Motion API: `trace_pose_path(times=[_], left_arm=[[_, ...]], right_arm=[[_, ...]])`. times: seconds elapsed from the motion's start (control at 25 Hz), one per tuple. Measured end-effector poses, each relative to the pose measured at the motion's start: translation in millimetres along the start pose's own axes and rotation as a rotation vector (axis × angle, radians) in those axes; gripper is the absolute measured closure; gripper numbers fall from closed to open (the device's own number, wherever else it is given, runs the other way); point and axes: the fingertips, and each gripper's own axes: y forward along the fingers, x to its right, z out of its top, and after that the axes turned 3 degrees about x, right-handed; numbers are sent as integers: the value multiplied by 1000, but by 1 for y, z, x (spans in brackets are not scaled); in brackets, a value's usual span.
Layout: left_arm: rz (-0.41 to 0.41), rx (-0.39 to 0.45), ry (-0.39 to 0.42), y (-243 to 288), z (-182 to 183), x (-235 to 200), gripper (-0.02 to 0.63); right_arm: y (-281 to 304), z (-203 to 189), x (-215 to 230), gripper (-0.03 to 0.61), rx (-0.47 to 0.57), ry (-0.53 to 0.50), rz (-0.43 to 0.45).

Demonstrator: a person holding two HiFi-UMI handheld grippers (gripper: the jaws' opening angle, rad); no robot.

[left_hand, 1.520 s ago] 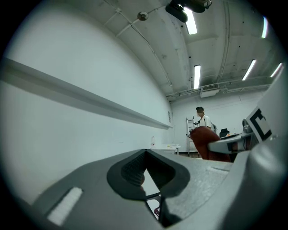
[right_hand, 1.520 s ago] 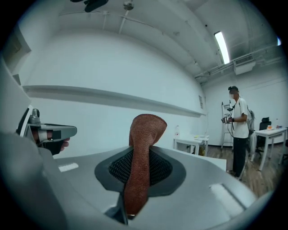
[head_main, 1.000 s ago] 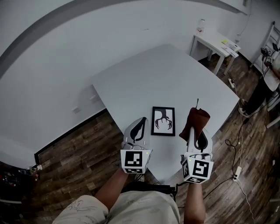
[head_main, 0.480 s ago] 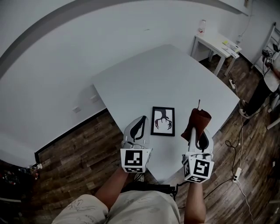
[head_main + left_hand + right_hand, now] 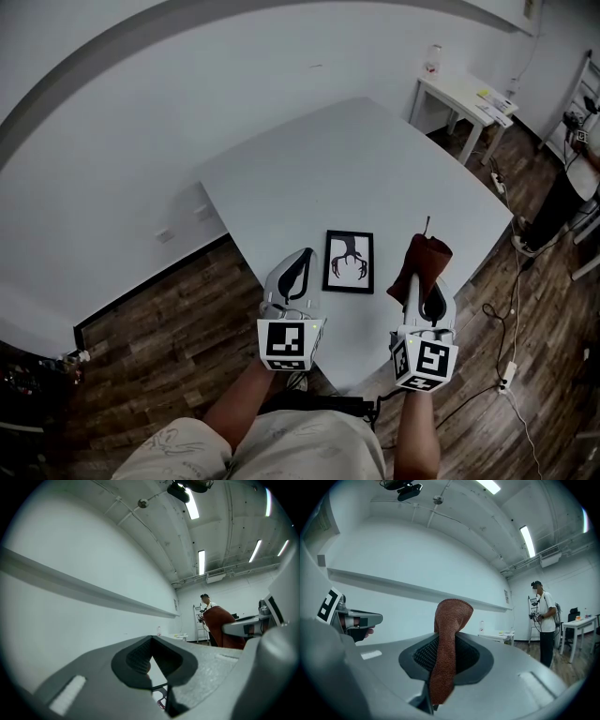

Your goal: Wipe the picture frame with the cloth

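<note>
Left gripper is pressed shut with nothing in it, over the table edge. The frame lies flat on the table, between both grippers. Right gripper is pinching the reddish-brown cloth, which sticks out past its jaws, just right of the frame.

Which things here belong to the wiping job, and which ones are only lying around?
Job: picture frame; cloth, clamped in the right gripper; left gripper, shut and empty.
Just lying about: small side table; bottle on it; cables on the floor.
</note>
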Motion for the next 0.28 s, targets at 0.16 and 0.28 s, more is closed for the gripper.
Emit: trace_pose_path(times=[0.16,0.28], left_arm=[[7,-9,-2,-4,-4,0,614],[6,-19,-9,-4,-7,-1,614]], right_arm=[[-2,-2,-3,488,-3,0,4],[-1,0,-5,488,-3,-3,7]])
